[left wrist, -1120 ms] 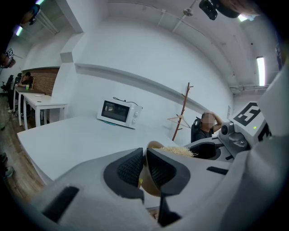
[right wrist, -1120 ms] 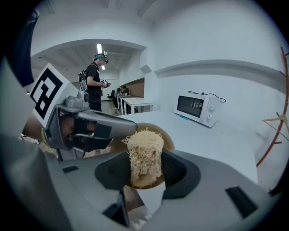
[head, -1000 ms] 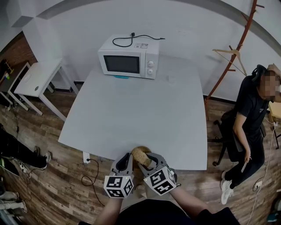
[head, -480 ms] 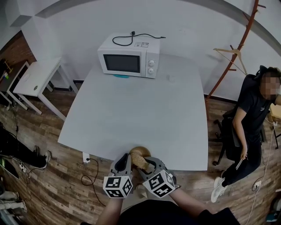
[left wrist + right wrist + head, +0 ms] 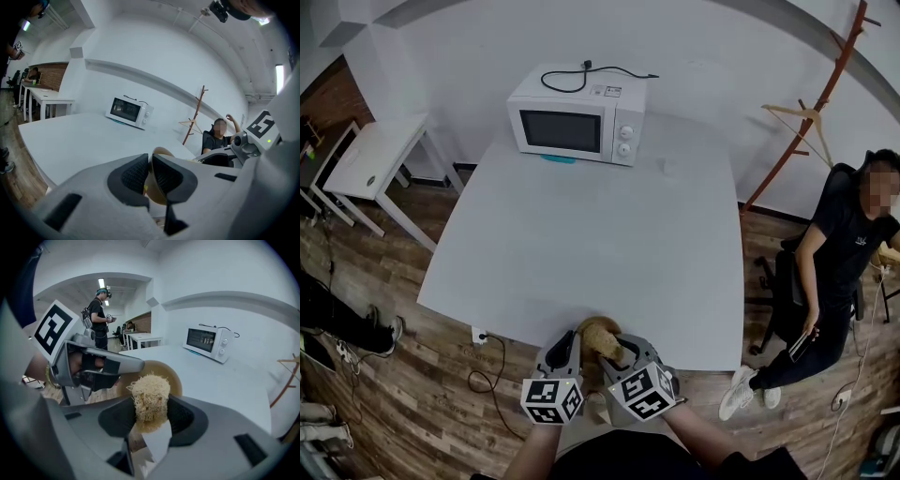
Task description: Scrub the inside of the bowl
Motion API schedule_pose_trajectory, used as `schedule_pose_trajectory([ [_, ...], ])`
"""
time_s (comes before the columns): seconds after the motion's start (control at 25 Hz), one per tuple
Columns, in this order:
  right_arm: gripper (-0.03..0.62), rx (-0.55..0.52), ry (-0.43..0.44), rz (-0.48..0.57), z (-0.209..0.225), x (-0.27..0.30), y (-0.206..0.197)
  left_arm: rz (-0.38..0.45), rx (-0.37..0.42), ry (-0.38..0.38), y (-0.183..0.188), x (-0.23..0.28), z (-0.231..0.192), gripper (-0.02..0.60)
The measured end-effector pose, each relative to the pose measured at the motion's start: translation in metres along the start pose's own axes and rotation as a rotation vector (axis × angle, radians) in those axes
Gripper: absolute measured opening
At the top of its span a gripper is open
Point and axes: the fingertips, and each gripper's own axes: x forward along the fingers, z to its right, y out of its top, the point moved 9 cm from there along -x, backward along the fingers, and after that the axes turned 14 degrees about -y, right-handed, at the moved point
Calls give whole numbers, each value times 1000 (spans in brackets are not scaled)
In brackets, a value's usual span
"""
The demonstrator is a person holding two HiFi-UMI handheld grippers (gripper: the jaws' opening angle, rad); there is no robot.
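Bowl point(image 5: 174, 373) at the table's point(image 5: 581, 234) near edge | your left gripper point(image 5: 149, 174) clamped on its rim | your right gripper point(image 5: 151, 416) squeezing a tan fibrous scrubber point(image 5: 149, 397) against the bowl | microwave point(image 5: 577, 127) label too small to read

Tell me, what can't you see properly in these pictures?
- Inside of the bowl: right gripper view, the scrubber covers its middle.
- Most of the bowl's wall: left gripper view, behind the jaws of the left gripper.
- Print on the microwave: head view, too small to read.
- The person's forearms: head view, cut off by the bottom edge.
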Motion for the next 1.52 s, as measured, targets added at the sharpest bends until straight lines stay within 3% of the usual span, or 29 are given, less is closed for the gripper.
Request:
schedule_pose_trajectory([
  [0.44, 179, 165, -95, 41, 32, 4, -13, -48, -136, 82, -18, 31, -35, 34],
  [0.72, 178, 232, -94, 59, 47, 6, -17, -59, -234, 156, -23, 52, -67, 34],
  [1.0, 179, 251, -71, 57, 51, 13, -17, -45, -254, 212, -19, 70, -89, 32],
  [1.24, 179, 258, -74, 59, 55, 19, -12, -39, -220, 202, -17, 77, -94, 35],
  [1.36, 178, 258, -80, 68, 57, 20, -8, -32, -211, 192, -14, 76, -94, 115],
  [1.52, 179, 262, -95, 89, 54, 18, -5, -21, -183, 185, -9, 68, -92, 121],
])
